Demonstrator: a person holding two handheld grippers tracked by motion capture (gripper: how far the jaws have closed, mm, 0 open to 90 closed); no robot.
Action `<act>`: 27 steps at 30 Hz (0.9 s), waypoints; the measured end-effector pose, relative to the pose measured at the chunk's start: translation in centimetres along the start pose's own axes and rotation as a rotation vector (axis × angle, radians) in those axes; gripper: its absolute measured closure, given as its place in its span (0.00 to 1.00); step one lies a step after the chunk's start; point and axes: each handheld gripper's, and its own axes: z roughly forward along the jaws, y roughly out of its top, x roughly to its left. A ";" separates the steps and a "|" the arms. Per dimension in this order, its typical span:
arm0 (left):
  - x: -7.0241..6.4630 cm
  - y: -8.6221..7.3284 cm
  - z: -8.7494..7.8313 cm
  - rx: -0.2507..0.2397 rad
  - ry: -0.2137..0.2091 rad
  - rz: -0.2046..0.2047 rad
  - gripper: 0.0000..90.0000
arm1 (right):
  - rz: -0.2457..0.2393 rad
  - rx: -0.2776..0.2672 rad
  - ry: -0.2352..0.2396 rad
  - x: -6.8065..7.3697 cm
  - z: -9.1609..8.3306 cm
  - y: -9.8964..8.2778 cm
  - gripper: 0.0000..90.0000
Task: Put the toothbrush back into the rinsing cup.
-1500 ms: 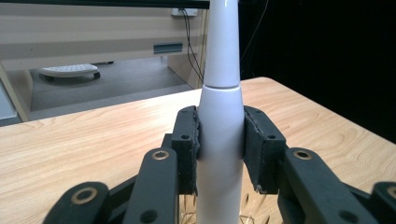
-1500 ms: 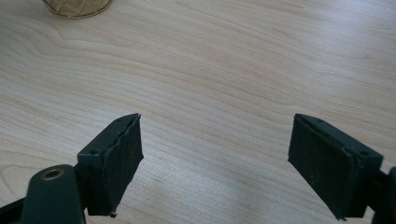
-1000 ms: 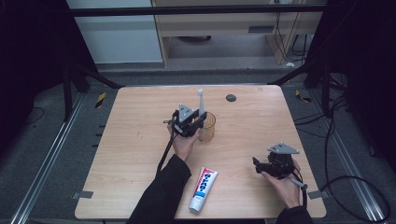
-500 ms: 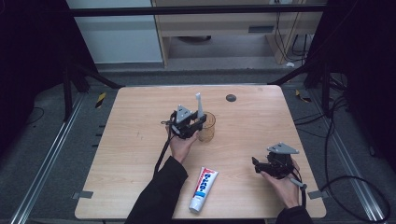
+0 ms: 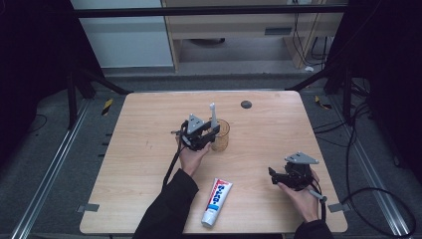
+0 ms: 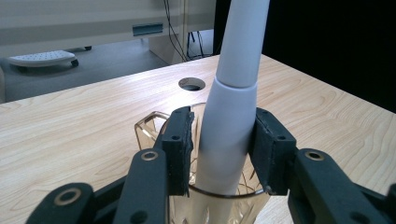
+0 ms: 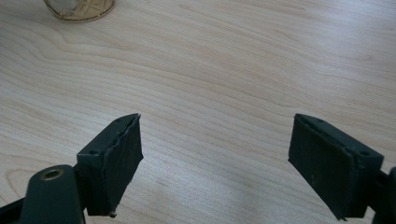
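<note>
Left gripper [image 6: 223,151] fingers [image 6: 180,144], just opening, flank the toothbrush [image 6: 231,116] loosely.

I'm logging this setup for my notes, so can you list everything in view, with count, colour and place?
Toothbrush: one, white, standing in the glass, between the left jaws.
Glass: one, amber, mid-table.
Toothpaste tube: one, white with red and blue print, lying at the near edge.
Table: one, light wood, with a dark round hole near its far edge.
Left gripper: one, black; jaws have just been opening, with a gap on one side of the toothbrush.
Right gripper: one, black, jaws open over bare table.
</note>
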 end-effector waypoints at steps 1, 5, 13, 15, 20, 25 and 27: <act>0.0 0.0 -0.1 0.000 -0.001 0.001 0.67 | 0.000 0.000 0.000 0.0 0.0 0.0 0.19; 0.1 0.0 -0.3 0.004 -0.001 0.007 0.67 | 0.006 0.000 0.002 0.1 0.0 0.0 0.19; 0.0 0.0 -0.8 0.013 -0.004 0.020 0.63 | -0.003 -0.007 0.002 0.2 -0.1 0.2 0.20; 0.0 0.1 -1.2 0.015 -0.001 0.024 0.62 | 0.000 -0.008 0.005 0.2 -0.2 0.2 0.20; 0.2 -0.1 -2.8 0.039 0.017 0.041 0.59 | 0.001 -0.015 0.008 0.2 -0.3 0.4 0.20; 0.3 0.2 -4.9 0.032 0.041 0.058 0.58 | 0.004 -0.020 0.013 0.3 -0.4 0.5 0.21; 0.3 0.4 -5.4 0.033 0.048 0.072 0.58 | 0.007 -0.020 0.014 0.3 -0.4 0.5 0.21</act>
